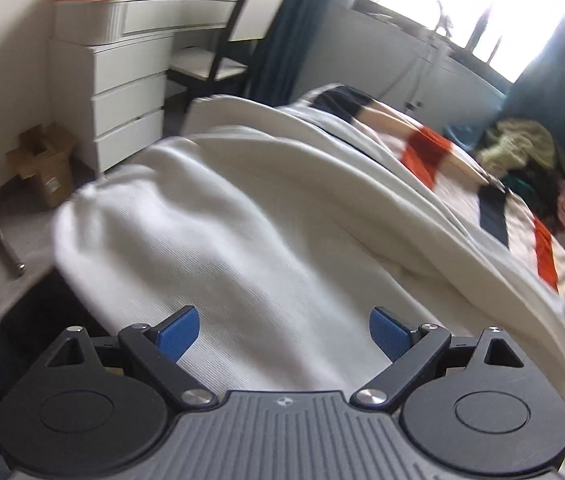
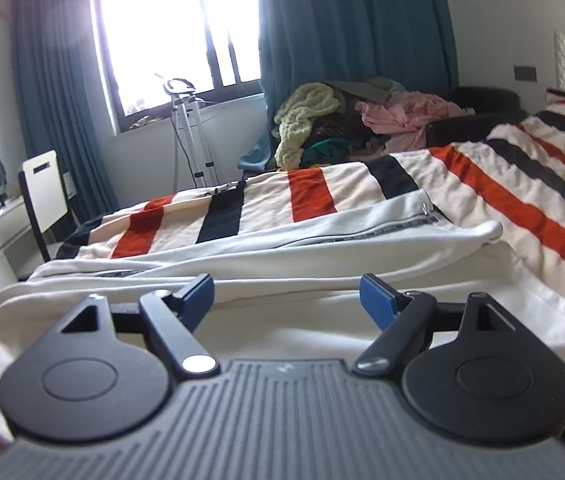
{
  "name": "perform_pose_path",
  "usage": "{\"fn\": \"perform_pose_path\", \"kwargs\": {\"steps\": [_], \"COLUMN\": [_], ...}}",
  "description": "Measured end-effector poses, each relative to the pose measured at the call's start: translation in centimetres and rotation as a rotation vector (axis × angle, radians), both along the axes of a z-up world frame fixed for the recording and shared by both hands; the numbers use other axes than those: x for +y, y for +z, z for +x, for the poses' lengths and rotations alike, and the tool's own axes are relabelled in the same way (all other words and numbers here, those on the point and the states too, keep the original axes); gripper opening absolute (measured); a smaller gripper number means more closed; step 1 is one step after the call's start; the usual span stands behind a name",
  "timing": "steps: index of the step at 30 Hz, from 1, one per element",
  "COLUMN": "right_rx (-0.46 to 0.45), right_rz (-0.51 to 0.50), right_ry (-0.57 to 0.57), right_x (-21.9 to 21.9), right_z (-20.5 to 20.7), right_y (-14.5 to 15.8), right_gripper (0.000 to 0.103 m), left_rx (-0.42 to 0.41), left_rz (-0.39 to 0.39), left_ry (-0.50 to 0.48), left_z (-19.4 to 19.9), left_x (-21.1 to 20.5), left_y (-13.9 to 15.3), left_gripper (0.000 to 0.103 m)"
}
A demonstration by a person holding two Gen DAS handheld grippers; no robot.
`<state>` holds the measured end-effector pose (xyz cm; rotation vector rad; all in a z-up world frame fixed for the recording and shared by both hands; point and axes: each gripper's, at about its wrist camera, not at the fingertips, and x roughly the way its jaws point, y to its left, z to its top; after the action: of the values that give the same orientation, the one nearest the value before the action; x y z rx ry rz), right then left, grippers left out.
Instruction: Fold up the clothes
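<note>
A white zip-up garment [image 1: 250,216] lies spread on the striped bedcover [image 1: 434,148], one end drooping over the bed's near edge. My left gripper [image 1: 284,330] hovers over it, open, its blue pads [image 1: 178,334] wide apart with only cloth beneath them. In the right wrist view the same white garment [image 2: 322,240] shows its dark zip running across, on the striped bedcover [image 2: 522,200]. My right gripper [image 2: 287,294] is open just above the garment's near hem, nothing between its blue pads [image 2: 376,300].
A pile of mixed clothes [image 2: 346,124] sits at the bed's far side by the blue curtain [image 2: 354,24]. White drawers [image 1: 122,92], a chair [image 1: 238,28] and a cardboard box [image 1: 44,164] stand on the floor left of the bed. A garment steamer stand [image 2: 190,128] is by the window.
</note>
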<state>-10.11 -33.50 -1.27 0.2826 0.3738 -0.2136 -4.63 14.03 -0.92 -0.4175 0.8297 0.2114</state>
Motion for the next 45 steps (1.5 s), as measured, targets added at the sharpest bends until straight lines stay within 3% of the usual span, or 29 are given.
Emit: {"fn": "perform_pose_path", "kwargs": {"steps": [8,12,16,22,32,37,41,43,45], "right_rx": [-0.003,-0.002,-0.007,-0.036,-0.041,-0.087,-0.114,-0.112,-0.118], "right_rz": [0.136,0.175,0.19,0.299,0.428,0.517,0.679,0.698,0.725], "right_ry": [-0.025,-0.021,-0.023,-0.019,-0.068,-0.112,-0.175,-0.234,-0.303], "right_x": [-1.9,-2.3,-2.4,-3.7,-5.0,-6.8,-11.0,-13.6,-16.4], "right_z": [-0.4,-0.4,-0.5,-1.0,-1.2,-2.3,-4.3,-5.8,-7.8], "right_y": [-0.5,-0.6,-0.6,-1.0,-1.8,-1.7,-1.0,-0.6,-1.1], "right_gripper": [0.081,0.081,0.081,0.081,0.082,0.082,0.083,0.083,0.083], "left_rx": [0.234,0.256,0.268,0.195,-0.058,0.001,0.023,0.015,0.004], "left_rz": [-0.298,-0.4,-0.435,-0.486,-0.806,-0.84,-0.882,-0.888,-0.877], "left_ry": [0.182,0.271,0.301,0.27,0.287,0.395,0.45,0.456,0.458], "left_z": [2.5,1.7,1.0,1.3,-2.9,-3.2,-3.6,-3.6,-3.4], "left_x": [10.1,13.4,14.9,15.7,17.9,18.7,19.2,19.2,19.2], "left_y": [-0.9,-2.5,-4.0,-4.7,-5.4,-6.8,-7.8,-7.8,-7.8], "left_gripper": [0.096,0.096,0.096,0.094,0.075,0.067,0.061,0.061,0.052]}}
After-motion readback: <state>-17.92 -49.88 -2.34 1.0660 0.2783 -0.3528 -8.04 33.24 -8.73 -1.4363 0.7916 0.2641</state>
